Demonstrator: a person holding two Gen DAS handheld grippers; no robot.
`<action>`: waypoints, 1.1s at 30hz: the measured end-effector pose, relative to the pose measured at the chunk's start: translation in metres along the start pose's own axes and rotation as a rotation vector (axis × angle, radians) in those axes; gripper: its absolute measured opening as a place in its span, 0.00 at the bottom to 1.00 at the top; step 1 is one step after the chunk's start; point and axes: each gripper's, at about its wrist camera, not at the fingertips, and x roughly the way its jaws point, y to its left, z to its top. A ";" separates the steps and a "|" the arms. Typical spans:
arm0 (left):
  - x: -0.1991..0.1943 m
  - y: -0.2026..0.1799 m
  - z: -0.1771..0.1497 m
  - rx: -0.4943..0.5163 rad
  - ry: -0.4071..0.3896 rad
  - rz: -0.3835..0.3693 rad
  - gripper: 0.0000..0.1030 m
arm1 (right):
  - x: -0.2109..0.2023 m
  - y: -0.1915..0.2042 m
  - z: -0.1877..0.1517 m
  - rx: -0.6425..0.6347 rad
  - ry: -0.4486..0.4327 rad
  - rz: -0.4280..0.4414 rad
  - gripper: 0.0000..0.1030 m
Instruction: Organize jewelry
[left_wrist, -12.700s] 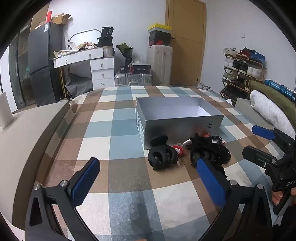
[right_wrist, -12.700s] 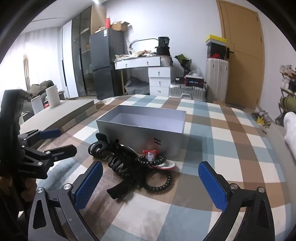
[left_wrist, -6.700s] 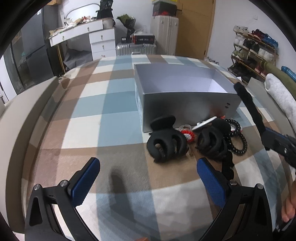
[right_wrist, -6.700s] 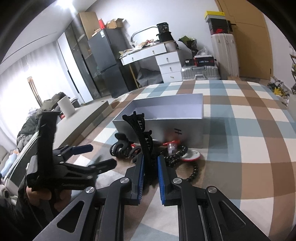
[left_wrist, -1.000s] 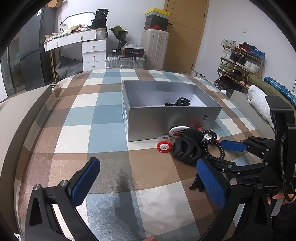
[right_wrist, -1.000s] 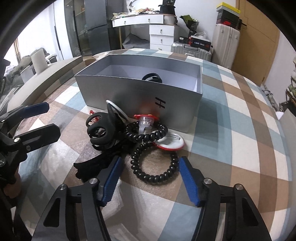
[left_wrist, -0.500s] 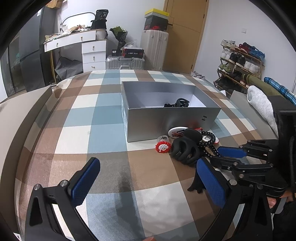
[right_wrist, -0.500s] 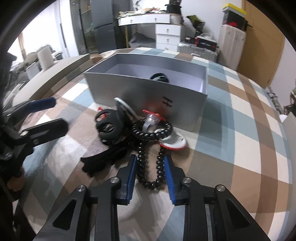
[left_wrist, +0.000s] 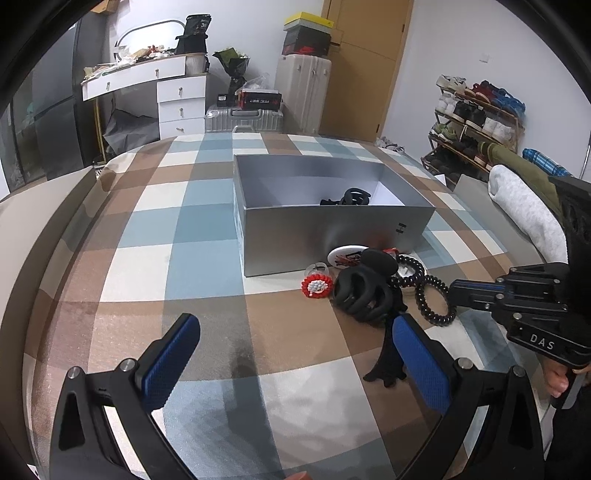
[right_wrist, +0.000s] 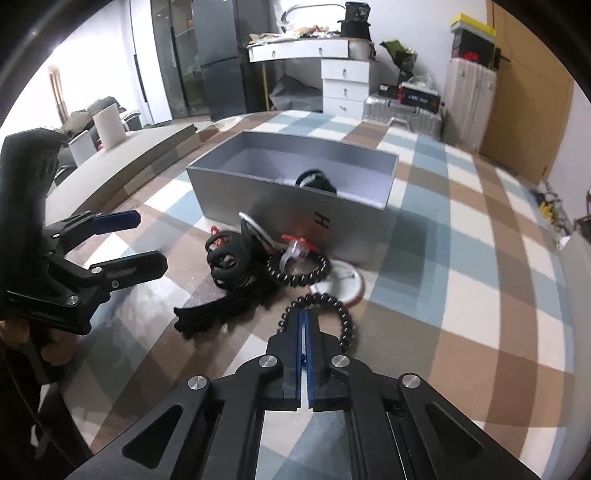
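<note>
My right gripper (right_wrist: 303, 317) is clamped on the black spiral hair tie (right_wrist: 341, 314), near side. The left gripper (left_wrist: 295, 354) hangs open, left of the pile.

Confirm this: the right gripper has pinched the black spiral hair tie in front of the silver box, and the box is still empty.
Wrong on one point: the silver box is not empty. A black hair claw lies inside it, as the left wrist view shows. The rest holds: the right gripper is shut on the black spiral hair tie in front of the box.

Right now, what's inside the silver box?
One black hair clip lies inside the silver box, toward its right end. The near wall hides the floor just behind it, so more could sit there.
</note>
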 end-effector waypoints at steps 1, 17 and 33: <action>0.000 -0.001 0.000 0.001 0.000 -0.001 0.99 | 0.001 0.000 0.000 0.007 0.001 0.004 0.03; 0.004 -0.005 -0.004 0.014 0.026 -0.016 0.99 | 0.024 0.013 -0.002 0.013 0.024 -0.006 0.08; 0.016 -0.044 -0.018 0.197 0.175 -0.111 0.94 | -0.030 0.000 0.013 0.083 -0.140 0.092 0.08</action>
